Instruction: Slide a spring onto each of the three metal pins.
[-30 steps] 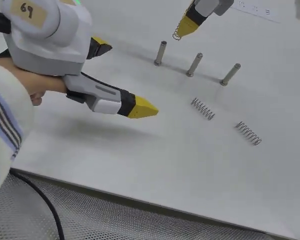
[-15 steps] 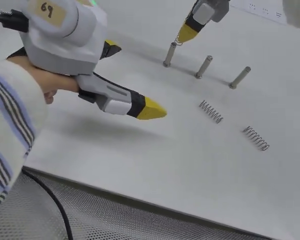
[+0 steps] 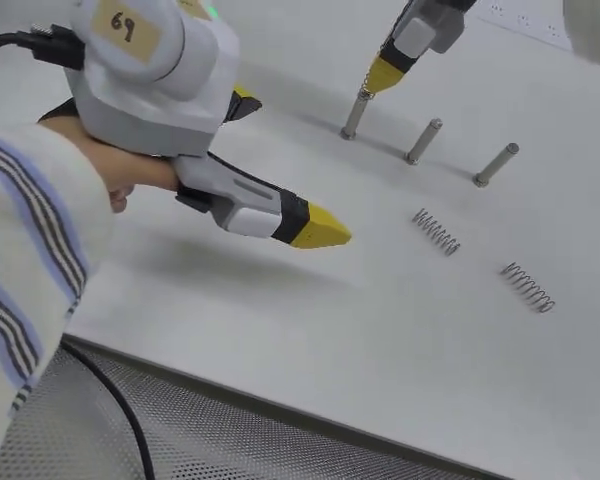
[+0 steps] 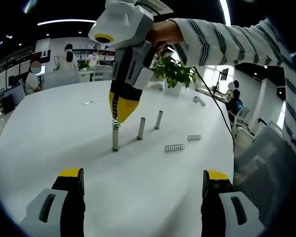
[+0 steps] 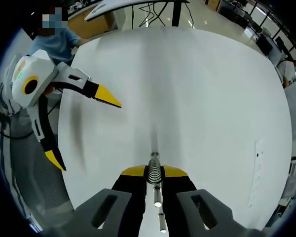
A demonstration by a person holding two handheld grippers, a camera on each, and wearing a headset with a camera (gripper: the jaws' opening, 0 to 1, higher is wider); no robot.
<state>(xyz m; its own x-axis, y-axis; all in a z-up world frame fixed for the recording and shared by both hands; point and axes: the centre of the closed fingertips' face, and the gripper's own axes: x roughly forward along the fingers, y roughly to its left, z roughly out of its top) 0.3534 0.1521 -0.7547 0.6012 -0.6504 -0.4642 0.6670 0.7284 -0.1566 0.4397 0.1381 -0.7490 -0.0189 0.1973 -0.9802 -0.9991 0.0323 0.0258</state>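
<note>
- Three pins are standing in a row on the table (image 3: 280, 330): the left pin (image 3: 355, 115), the middle pin (image 3: 423, 141) and the right pin (image 3: 496, 164), each apart from its neighbour.
- The first loose spring (image 3: 436, 231) is lying in front of the middle pin; the second loose spring (image 3: 527, 287) is lying to its right, nearer the person.
- The right gripper (image 3: 377, 80) is hanging directly above the left pin, pinching the held spring (image 4: 115, 122) in line over the pin's top.
- The left gripper (image 3: 300, 168) is hovering over the table's near-left part, well apart from pins and springs, jaws gaping.
</note>
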